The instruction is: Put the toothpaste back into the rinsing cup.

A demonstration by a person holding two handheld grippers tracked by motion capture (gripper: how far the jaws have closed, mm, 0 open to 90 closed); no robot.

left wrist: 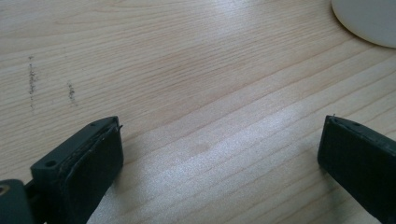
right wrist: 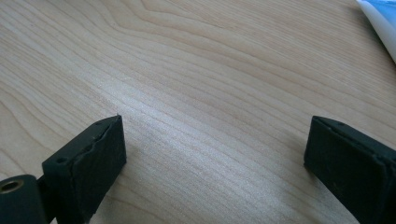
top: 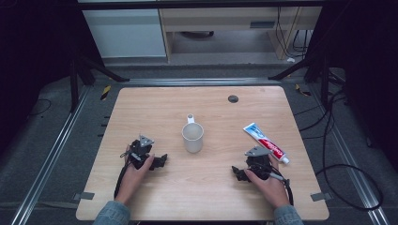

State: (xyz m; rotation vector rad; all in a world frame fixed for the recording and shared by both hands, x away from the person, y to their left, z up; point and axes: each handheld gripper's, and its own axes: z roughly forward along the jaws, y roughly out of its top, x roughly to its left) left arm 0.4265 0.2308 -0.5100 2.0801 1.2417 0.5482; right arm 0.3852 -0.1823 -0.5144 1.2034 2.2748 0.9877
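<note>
A white mug (top: 193, 137) stands upright at the middle of the wooden table (top: 202, 197), handle pointing away from me. A toothpaste tube (top: 265, 142) lies flat to its right. My left gripper (top: 162, 161) rests low on the table left of the mug, held in a hand, jaws wide apart over bare wood (left wrist: 219, 135). The mug's rim (left wrist: 369, 21) peeks in at the top right of the left gripper view. My right gripper (top: 237, 172) rests just below the tube, also open with nothing between its jaws (right wrist: 215, 140). The tube's edge (right wrist: 383, 23) sits at the top right corner there.
A dark round grommet (top: 233, 99) is set into the table near its far edge. Black tripod legs (top: 94, 70) and cables (top: 338, 140) flank the table on the floor. A cabinet (top: 126, 33) stands beyond the table.
</note>
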